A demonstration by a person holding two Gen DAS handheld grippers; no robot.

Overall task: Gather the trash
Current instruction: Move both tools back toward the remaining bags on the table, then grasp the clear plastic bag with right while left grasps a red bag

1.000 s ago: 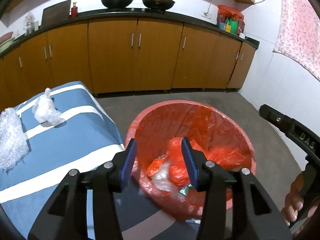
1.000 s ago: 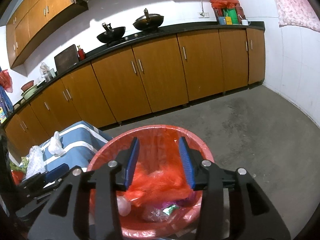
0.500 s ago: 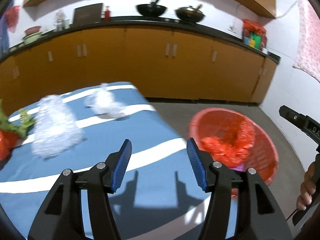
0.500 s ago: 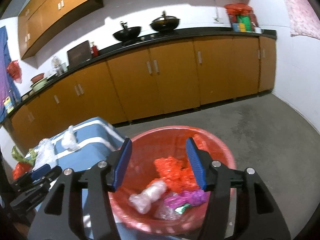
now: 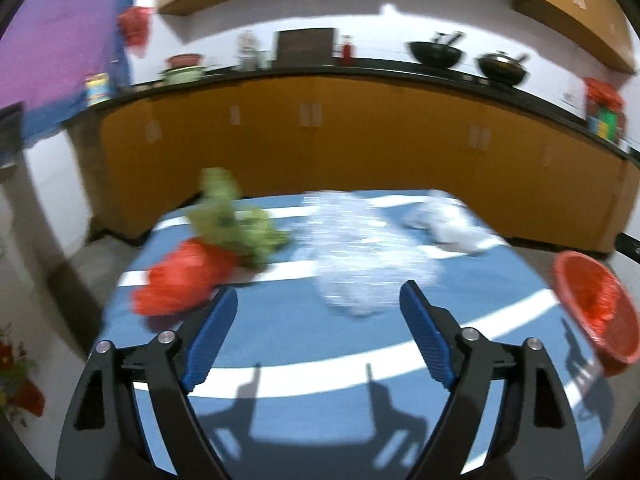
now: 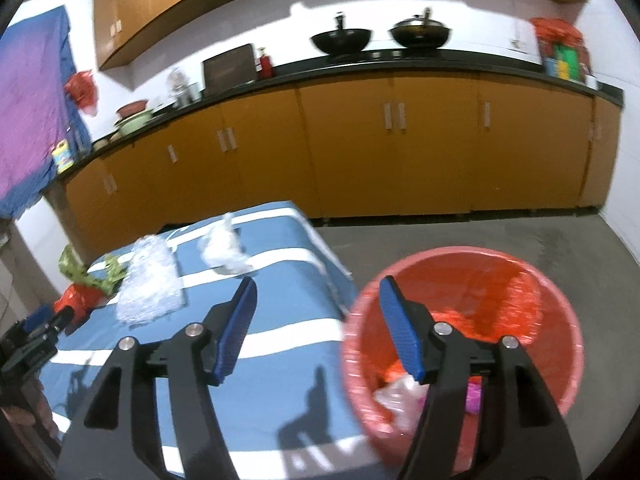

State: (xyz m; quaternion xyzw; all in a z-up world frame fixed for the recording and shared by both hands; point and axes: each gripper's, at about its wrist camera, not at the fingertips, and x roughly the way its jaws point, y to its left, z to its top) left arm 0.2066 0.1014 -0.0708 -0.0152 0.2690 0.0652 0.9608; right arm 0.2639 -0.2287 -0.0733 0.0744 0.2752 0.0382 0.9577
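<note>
Work across the blue-striped tabletop (image 5: 280, 344) from the left: the red bag (image 5: 180, 280) and green scraps (image 5: 236, 224), then the clear wrap (image 5: 368, 264), then the white bag (image 5: 452, 228) on the far right. Your left tongs (image 5: 316, 344) are spread and empty; lower them around the wrap's bunched middle before squeezing. Your right tongs (image 6: 318, 328) are spread and empty too, near the red bin (image 6: 532, 280). A second ago both pointed into that bin; now they face the tabletop.
</note>
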